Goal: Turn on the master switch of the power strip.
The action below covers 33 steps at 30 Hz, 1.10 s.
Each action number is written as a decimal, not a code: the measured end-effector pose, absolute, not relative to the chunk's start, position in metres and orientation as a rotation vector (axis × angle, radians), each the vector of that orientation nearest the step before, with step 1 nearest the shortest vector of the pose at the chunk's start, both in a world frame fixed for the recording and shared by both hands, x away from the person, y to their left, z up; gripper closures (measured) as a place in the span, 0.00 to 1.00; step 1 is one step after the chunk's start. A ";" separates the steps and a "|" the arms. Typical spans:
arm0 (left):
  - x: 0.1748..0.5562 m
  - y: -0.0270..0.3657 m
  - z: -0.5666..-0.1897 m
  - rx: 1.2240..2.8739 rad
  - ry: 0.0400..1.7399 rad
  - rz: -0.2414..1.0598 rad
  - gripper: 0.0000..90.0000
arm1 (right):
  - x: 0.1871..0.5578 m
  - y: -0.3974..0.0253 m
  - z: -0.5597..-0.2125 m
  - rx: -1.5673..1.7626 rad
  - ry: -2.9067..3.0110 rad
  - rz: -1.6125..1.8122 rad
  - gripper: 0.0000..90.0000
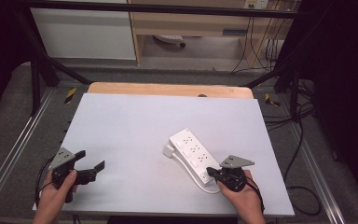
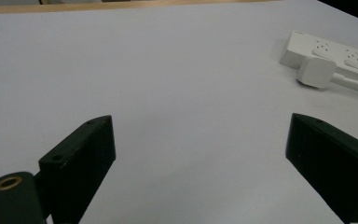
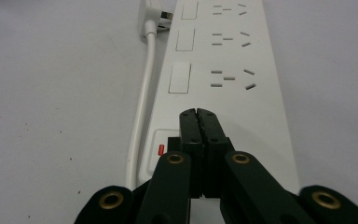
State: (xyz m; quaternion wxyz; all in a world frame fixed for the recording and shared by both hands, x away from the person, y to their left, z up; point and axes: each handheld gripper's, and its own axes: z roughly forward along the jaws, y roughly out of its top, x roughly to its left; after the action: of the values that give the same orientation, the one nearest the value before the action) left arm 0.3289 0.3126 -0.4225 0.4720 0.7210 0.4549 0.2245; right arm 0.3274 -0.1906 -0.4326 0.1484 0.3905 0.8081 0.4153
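Note:
A white power strip (image 1: pixel 191 149) lies slanted on the white table (image 1: pixel 135 126), right of centre. Its white plug (image 1: pixel 168 150) rests beside its left side, and the cable (image 1: pixel 204 185) loops round the near end. My right gripper (image 1: pixel 209 171) is over that near end. In the right gripper view its jaws (image 3: pixel 196 113) are pressed together with nothing between them, tips just above the strip (image 3: pixel 256 107) beside the switch with a red mark (image 3: pixel 161 149). My left gripper (image 1: pixel 93 158) is at the near left, open and empty (image 2: pixel 200 126), with the strip (image 2: pixel 335 49) and plug (image 2: pixel 314 72) far off.
The table's wooden far edge (image 1: pixel 168 88) shows beyond the white surface. Black frame bars and loose cables (image 1: pixel 303 121) run along the floor on both sides. Bare white surface lies between my two grippers.

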 end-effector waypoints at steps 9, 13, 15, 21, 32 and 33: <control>0.329 0.312 -0.423 1.771 1.114 0.548 0.09 | 0.327 -0.188 -0.434 1.113 2.335 1.195 1.00; 0.329 0.312 -0.423 1.772 1.114 0.548 0.09 | 0.327 -0.187 -0.434 1.110 2.340 1.195 1.00; 0.329 0.312 -0.423 1.772 1.114 0.549 0.09 | 0.327 -0.187 -0.434 1.106 2.340 1.191 1.00; 0.329 0.312 -0.423 1.773 1.113 0.549 0.09 | 0.327 -0.186 -0.435 1.097 2.350 1.180 1.00; 0.329 0.312 -0.423 1.777 1.112 0.548 0.09 | 0.327 -0.184 -0.435 1.091 2.350 1.171 1.00; 0.329 0.312 -0.423 1.776 1.111 0.549 0.09 | 0.327 -0.184 -0.436 1.092 2.349 1.173 1.00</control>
State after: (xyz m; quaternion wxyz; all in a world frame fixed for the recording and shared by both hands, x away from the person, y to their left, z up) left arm 0.3287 0.3116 -0.4228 0.4689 0.7243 0.4532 0.2239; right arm 0.3269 -0.1840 -0.4355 0.1485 0.3796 0.8170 0.4079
